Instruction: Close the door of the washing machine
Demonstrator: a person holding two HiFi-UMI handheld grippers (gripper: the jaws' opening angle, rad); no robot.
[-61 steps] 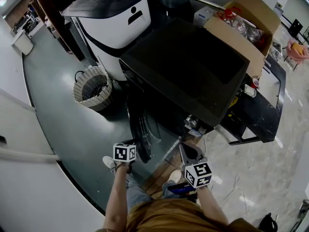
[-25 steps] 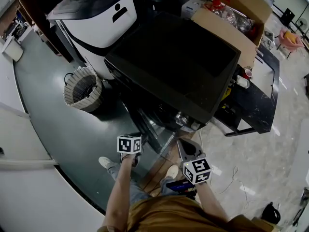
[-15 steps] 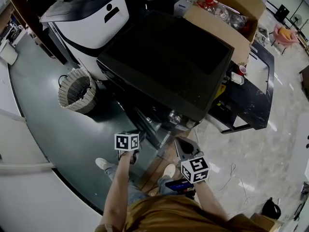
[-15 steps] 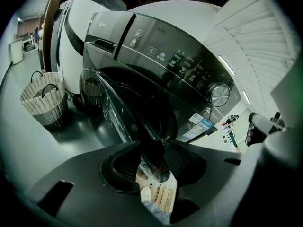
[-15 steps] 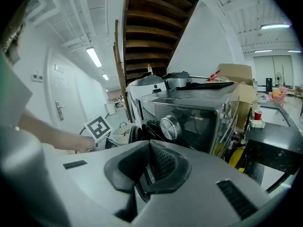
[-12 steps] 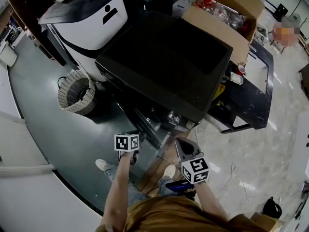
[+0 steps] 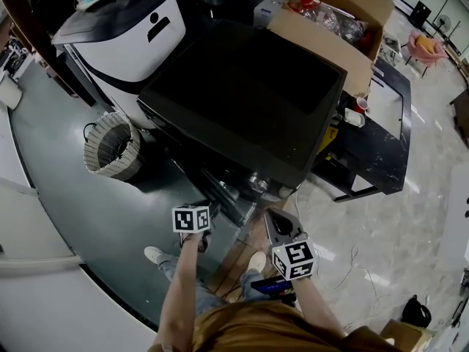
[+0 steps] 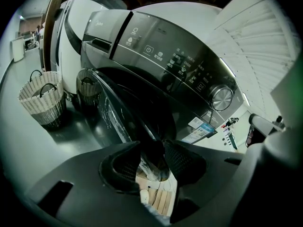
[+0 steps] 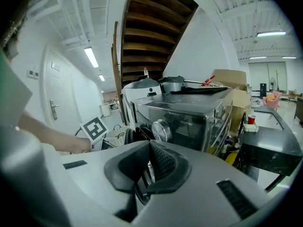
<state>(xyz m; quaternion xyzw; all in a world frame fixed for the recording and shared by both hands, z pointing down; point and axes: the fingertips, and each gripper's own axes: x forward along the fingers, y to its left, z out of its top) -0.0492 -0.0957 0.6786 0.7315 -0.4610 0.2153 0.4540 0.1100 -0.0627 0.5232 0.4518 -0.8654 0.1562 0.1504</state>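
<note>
1. The door [image 8: 118,115] hangs ajar off the front of the dark washing machine [image 7: 242,94]. It is hinged at the left, and its free edge is swung out toward the person.
2. By the look of it, it is a rigid ring round a glass bowl, with some weight but free on its hinge. The smooth rim is likely slippery. The best hold is the free rim opposite the hinge, and the latch probably wants a firm last shove.
3. The left tongs [image 8: 151,150] are right there with jaws apart astride that rim. A sliver of light shows beside one pad, so it is a straddle, not a clamp.
4. The right tongs [image 9: 149,143] have their tips together and carry nothing. They hang to the right, aimed at the control dial [image 9: 161,130].
5. Further out, a wicker basket [image 7: 110,145] stands left of the machine and a cardboard box [image 7: 330,50] behind it.
</note>
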